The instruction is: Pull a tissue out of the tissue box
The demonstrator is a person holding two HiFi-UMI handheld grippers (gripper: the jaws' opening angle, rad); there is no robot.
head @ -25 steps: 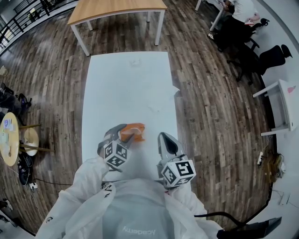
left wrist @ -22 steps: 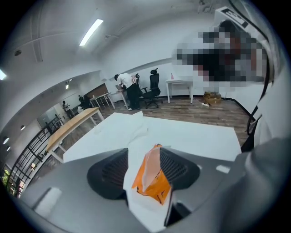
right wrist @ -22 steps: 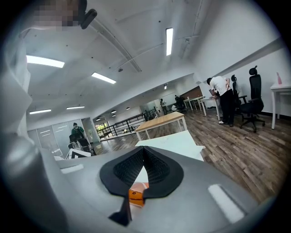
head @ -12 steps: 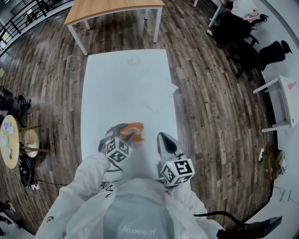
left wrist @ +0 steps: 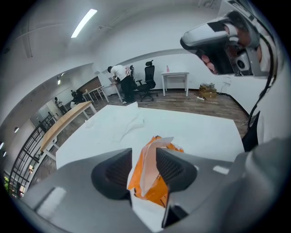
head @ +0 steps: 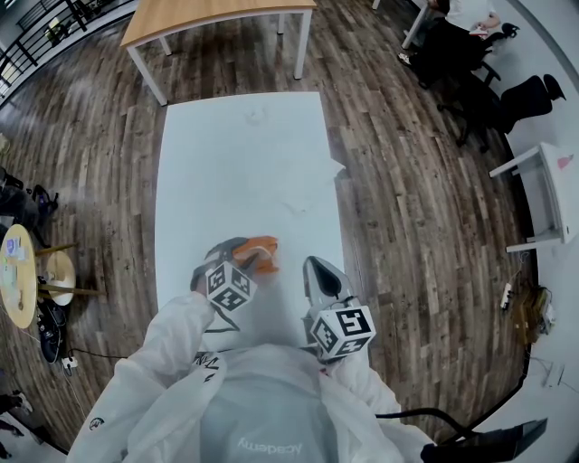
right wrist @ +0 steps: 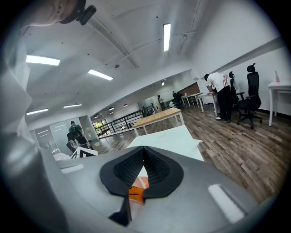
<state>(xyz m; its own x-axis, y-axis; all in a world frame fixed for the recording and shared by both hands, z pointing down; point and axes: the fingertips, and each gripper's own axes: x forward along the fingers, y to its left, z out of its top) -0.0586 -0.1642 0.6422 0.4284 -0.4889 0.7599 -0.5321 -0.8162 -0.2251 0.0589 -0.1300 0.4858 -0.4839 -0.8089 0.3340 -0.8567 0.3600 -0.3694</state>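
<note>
An orange tissue pack point(head: 261, 250) lies on the white table point(head: 244, 163) near its front edge. A pale tissue point(left wrist: 146, 164) sticks up out of the orange pack point(left wrist: 159, 193). My left gripper point(left wrist: 143, 161) stands over the pack with the tissue between its pads; the jaws have just been closing, and a gap still shows on the left pad's side. In the head view the left gripper point(head: 242, 259) overlaps the pack. My right gripper point(head: 314, 269) hovers to the pack's right, shut and empty. In the right gripper view its jaw tips point(right wrist: 143, 150) meet, with the pack point(right wrist: 136, 190) showing below them.
Pulled-out white tissues lie further up the table point(head: 298, 210) point(head: 258, 116), and one shows in the left gripper view point(left wrist: 125, 127). A wooden table point(head: 217, 14) stands beyond the far end. Office chairs point(head: 507, 108) and a person are at the right.
The left gripper has sunk slightly over the orange pack. The right gripper has stayed where it was.
</note>
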